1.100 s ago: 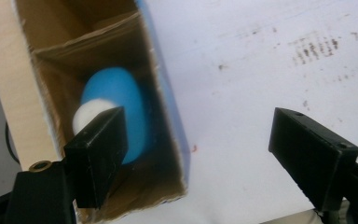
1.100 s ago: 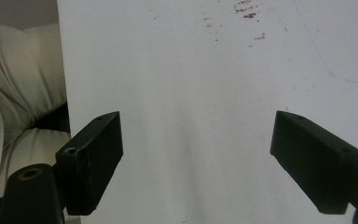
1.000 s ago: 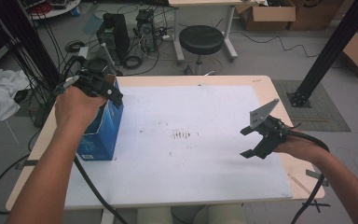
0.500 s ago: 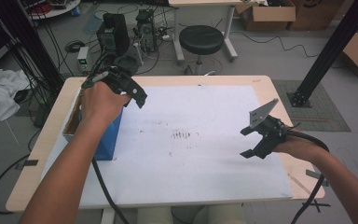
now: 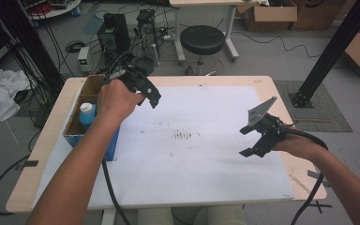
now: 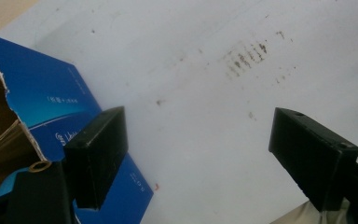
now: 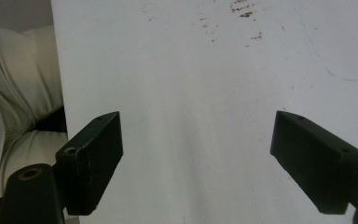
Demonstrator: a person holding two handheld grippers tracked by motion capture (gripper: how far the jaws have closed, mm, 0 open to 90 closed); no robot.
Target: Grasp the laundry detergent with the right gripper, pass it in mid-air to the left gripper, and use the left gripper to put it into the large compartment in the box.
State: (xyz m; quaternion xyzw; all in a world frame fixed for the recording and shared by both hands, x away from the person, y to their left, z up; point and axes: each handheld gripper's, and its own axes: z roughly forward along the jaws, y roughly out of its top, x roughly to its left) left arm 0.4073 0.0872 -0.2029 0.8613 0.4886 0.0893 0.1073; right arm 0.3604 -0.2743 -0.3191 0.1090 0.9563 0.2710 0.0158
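Left claw [image 5: 153, 96] wide, empty, just beside one blue box [image 5: 90, 123]. Right claw [image 5: 252, 139] wide, empty; bare white sheet [image 5: 206, 159] below.

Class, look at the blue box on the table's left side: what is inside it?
Inside the box stands a bottle with a blue cap, against brown cardboard walls. The person's left arm covers the box's near end, so anything there cannot be seen.

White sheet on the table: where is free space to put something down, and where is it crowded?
The white sheet is bare from the blue box across to the right gripper, apart from faint smudges mid-sheet. The left edge is crowded: the box, a bottle inside it, and the left gripper above.
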